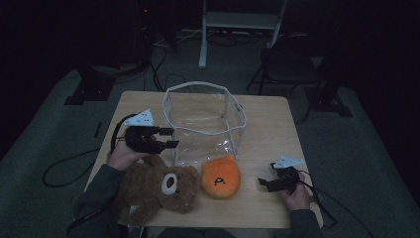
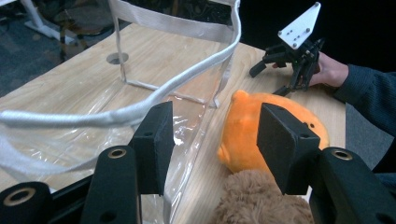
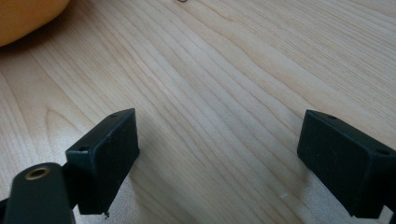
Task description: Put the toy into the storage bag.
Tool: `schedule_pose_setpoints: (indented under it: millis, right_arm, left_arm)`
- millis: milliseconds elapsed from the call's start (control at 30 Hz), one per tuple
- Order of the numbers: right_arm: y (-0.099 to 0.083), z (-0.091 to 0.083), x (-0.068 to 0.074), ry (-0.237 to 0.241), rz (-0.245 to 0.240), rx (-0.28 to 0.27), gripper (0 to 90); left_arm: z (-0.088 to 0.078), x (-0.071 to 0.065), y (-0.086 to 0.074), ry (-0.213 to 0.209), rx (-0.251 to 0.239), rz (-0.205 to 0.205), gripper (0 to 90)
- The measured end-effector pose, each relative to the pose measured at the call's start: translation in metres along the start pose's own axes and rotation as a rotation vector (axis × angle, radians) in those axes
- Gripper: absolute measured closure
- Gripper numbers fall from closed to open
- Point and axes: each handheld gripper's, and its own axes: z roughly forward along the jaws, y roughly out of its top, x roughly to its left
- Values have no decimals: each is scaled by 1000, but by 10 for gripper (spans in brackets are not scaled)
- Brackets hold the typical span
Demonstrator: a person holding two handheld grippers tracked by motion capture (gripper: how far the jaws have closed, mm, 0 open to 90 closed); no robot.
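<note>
Our left tool (image 1: pixel 157 138) sits at the middle left of the high view. Its jaws are apart and nothing is between them. It points at the clear bag (image 1: pixel 203 124) and hangs just over the brown teddy bear (image 1: pixel 153 188). We think it is held there to grab the bag's white rim or the bear next, but we cannot tell which.

Our right tool (image 1: pixel 270 183) is at the lower right of the high view. Its jaws are wide apart too, with only bare table (image 3: pixel 224 84) between them. It seems to rest there and wait, out of the way.

The orange plush toy (image 1: pixel 221 177) lies between the two tools, just beside the bear and close to the bag. The bag stands open at the top, likely so the toys can go in.

The room is dark, so the back is hard to see. The bear's legs are partly hidden by our left sleeve. In the left tool's view only a fuzzy bit of bear shows at the bottom.
</note>
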Motion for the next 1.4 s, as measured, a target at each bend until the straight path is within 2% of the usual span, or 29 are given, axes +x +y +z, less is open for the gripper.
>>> schedule_pose_setpoints:
  millis: [267,400,633,733,833,900,1067,1400]
  right_arm:
    - [0,0,0,-1,0,-1,118]
    - [0,0,0,-1,1,-1,118]
    - [0,0,0,0,2,-1,118]
    - [0,0,0,0,2,-1,118]
    - [0,0,0,-1,1,-1,118]
    - [0,0,0,-1,1,-1,118]
    - [0,0,0,-1,1,-1,118]
    - [0,0,0,-1,2,-1,118]
  left_arm:
    - [-7,-2,-10,0,15,13,441]
    - [-12,-1,-18,9,-7,-24,421]
    - [-11,-2,-26,10,10,-38,383]
    - [-10,-1,-31,-2,9,-51,369]
    - [-11,1,-35,-40,-9,-71,357]
    - [-12,1,-37,-49,-16,-80,348]
    - [-11,0,-40,-31,1,-82,336]
    - [-5,-3,-48,-52,6,-97,331]
